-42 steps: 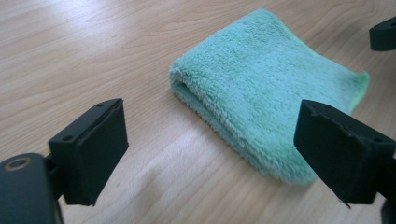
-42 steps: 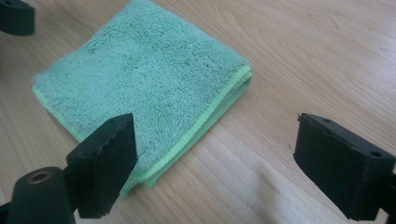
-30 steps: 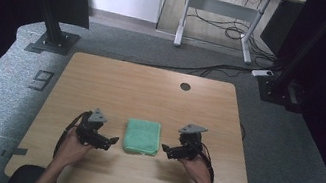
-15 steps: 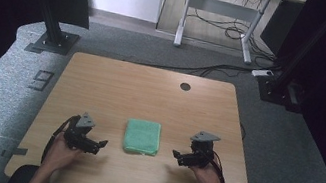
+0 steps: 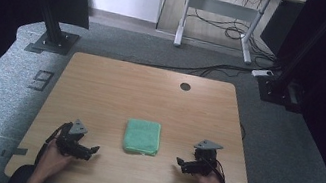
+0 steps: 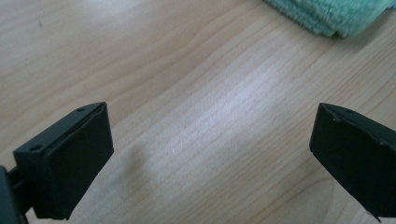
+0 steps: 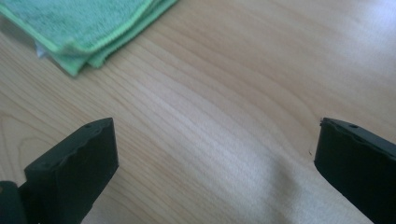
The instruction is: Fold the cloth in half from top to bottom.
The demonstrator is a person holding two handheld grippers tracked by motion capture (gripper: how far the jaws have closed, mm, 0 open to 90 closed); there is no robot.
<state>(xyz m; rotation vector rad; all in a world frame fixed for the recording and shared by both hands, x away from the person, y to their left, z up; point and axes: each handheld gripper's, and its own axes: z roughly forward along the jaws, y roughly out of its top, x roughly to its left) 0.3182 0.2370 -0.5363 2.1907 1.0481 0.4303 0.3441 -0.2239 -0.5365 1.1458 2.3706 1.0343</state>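
Observation:
A folded green towel (image 5: pixel 142 137) lies flat on the wooden table (image 5: pixel 150 94), near the front middle. My left gripper (image 5: pixel 92 150) rests low over the table to the towel's left, pointing toward it, jaws wide open and empty. In the left gripper view (image 6: pixel 210 154) the towel's corner (image 6: pixel 331 16) shows at the top right, well beyond the jaws. My right gripper (image 5: pixel 180 163) sits to the towel's right, also open and empty. The right gripper view (image 7: pixel 215 163) has the folded towel (image 7: pixel 79 28) at the top left, apart from the jaws.
A round cable hole (image 5: pixel 185 86) sits near the table's far edge. Black stand bases (image 5: pixel 50 41) and cables (image 5: pixel 215 70) lie on the grey floor behind the table. The person's hands (image 5: pixel 49 163) hold the grippers close to the front edge.
Both grippers have drawn back from the towel's sides, outward and toward the front edge. The towel stays folded in the same place.

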